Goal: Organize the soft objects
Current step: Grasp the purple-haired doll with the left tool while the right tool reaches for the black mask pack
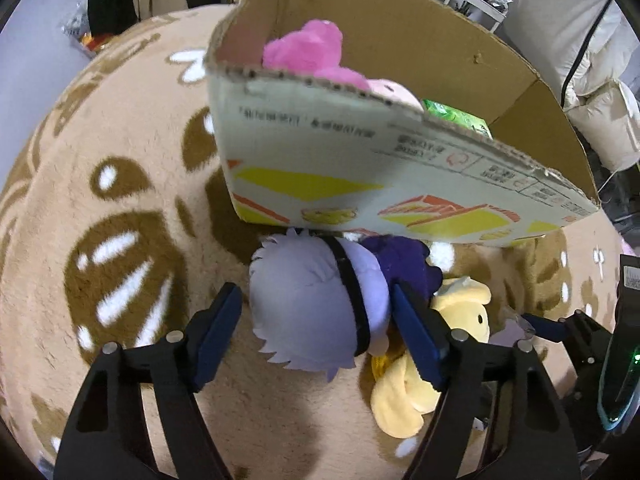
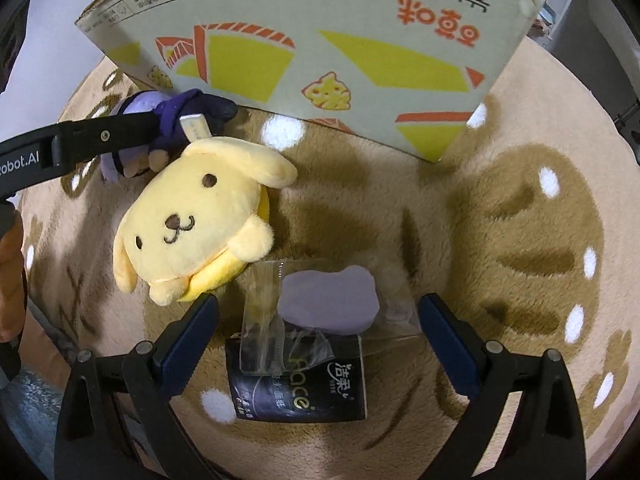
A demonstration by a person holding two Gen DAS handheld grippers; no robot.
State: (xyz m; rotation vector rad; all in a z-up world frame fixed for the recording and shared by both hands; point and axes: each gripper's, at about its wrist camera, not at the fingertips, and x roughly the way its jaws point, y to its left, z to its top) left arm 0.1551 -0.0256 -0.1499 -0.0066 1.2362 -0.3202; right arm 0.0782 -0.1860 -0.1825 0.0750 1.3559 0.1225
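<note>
A plush doll [image 1: 304, 304] with lavender hair and a dark purple body lies on the rug against the cardboard box [image 1: 360, 160]. My left gripper [image 1: 316, 304] points down over the doll's head. Its right pad touches the head; a sliver of rug shows at the left pad, so it is open. A yellow dog plush [image 2: 200, 216] lies beside the doll. My right gripper [image 2: 318, 308] stands open over a clear bag [image 2: 320, 320] holding a lavender soft piece [image 2: 330, 300]. The bag rests on a dark tissue pack [image 2: 300, 388]. The left gripper's finger [image 2: 100, 136] crosses the doll [image 2: 188, 108].
The box holds a pink plush [image 1: 308, 48] and a green item [image 1: 456, 114]. Its printed wall [image 2: 320, 40] stands just beyond both grippers. A tan and brown patterned rug [image 1: 120, 240] covers the floor. Shelves and furniture stand behind the box.
</note>
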